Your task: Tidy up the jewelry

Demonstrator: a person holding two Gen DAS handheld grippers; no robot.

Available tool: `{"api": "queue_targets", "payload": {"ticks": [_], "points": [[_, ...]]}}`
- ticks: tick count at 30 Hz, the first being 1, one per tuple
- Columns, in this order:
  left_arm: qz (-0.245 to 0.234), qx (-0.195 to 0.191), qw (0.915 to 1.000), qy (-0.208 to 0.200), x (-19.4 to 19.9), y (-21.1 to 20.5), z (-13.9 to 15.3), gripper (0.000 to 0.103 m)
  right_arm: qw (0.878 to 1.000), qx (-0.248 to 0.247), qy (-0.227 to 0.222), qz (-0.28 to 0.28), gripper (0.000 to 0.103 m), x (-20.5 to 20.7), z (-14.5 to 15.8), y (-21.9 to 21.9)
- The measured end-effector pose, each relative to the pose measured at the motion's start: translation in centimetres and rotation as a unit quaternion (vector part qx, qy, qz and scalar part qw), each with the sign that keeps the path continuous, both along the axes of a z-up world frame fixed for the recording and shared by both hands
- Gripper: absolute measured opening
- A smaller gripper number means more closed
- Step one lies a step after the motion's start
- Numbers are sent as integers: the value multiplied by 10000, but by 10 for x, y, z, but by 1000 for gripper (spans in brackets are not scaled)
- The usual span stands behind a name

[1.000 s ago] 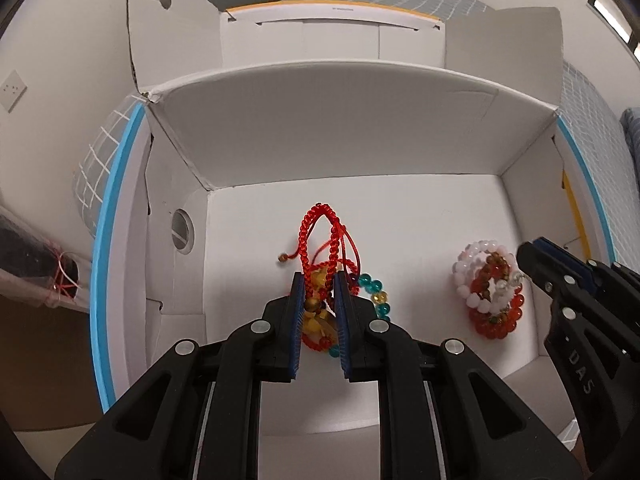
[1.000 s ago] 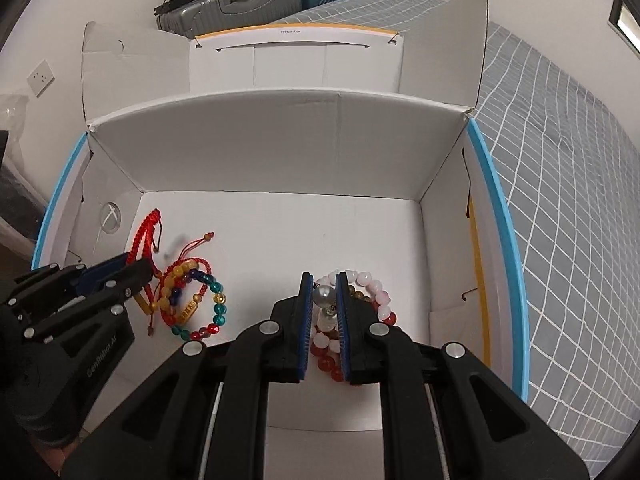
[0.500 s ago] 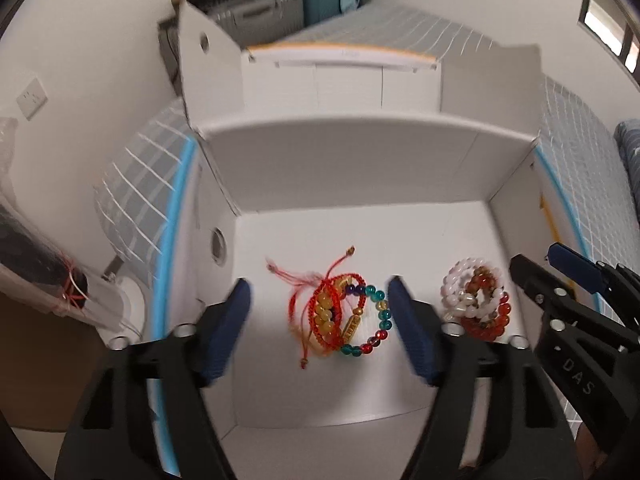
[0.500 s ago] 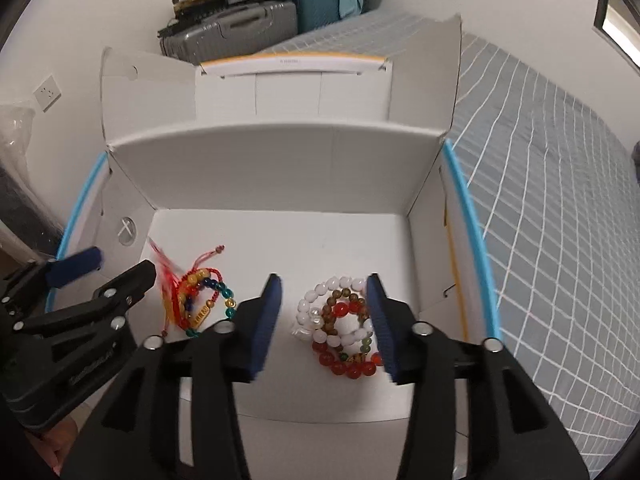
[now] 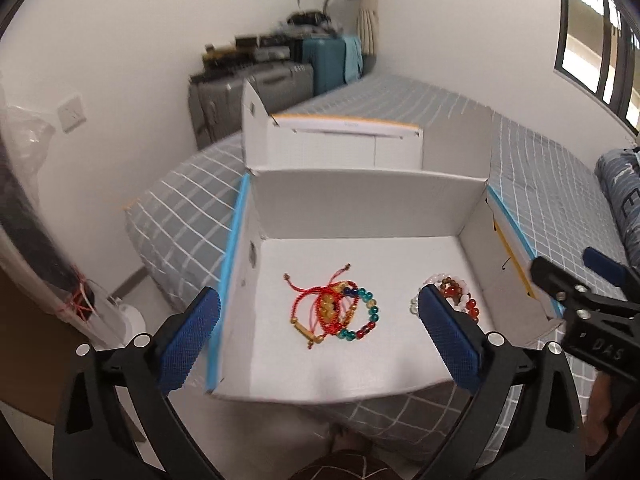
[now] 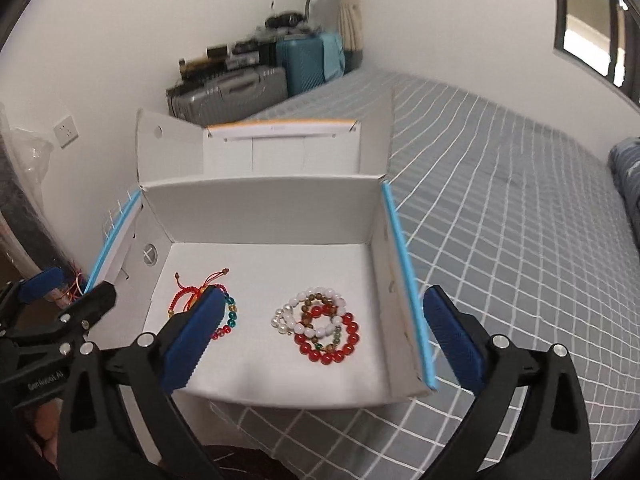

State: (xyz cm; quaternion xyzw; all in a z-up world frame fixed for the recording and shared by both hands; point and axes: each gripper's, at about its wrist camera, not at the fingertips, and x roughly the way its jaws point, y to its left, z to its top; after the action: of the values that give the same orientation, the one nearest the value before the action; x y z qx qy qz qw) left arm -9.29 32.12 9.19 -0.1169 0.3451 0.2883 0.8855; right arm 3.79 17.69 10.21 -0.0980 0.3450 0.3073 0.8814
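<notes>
Spreading across most of both views, a bed [image 6: 500, 220] with a grey, white-checked cover carries everything else; the open white cardboard box [image 6: 260, 216] sits on it at its near edge. That box, taken as the landmark, has blue strips along its side rims and its lid flaps stand up at the back. Beyond the box, against the wall, stand a grey suitcase [image 6: 236, 88] and a teal suitcase [image 6: 304, 64].

Nearer than the box, the left gripper [image 5: 318, 332] hangs above its front left corner, blue pads spread wide and the jaws opening, with nothing clamped between them. Its left finger lies outside the box's left wall. The right gripper [image 6: 320, 338] hovers over the box's front right part in the same way, jaws opening and pads apart, pressing on nothing; its right finger shows outside the right wall.

Inside the box, on its white floor, two small heaps of jewelry lie well apart. On the right half rests a pile of beaded bracelets [image 6: 318, 326] in white, brown and red. On the left half lies a tangle of red cord bracelets [image 5: 316, 300] overlapping a bracelet of teal, red and gold beads [image 5: 362, 314].
</notes>
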Motion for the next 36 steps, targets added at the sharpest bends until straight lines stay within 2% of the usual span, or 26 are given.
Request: {"api": "queue_targets", "payload": {"ticks": [4,10,25,36], "points": [[46,39,9998,-197,-22,-13,1,97,9995,120,-286,-11,96,-25,-2,-24],[123,293,9993,-204,-38,-31,-4,97,9993,194,-318,-49,95,-43,-12,-45],[-4,58,10000,-68,-47,-49,-24,97,9996,123,-227,-58,96,-49,-29,-56],[-32,102,9999,-34,-45,-55,-27,97,9996,65,-271,-77,96,-50,-30,-57]]}}
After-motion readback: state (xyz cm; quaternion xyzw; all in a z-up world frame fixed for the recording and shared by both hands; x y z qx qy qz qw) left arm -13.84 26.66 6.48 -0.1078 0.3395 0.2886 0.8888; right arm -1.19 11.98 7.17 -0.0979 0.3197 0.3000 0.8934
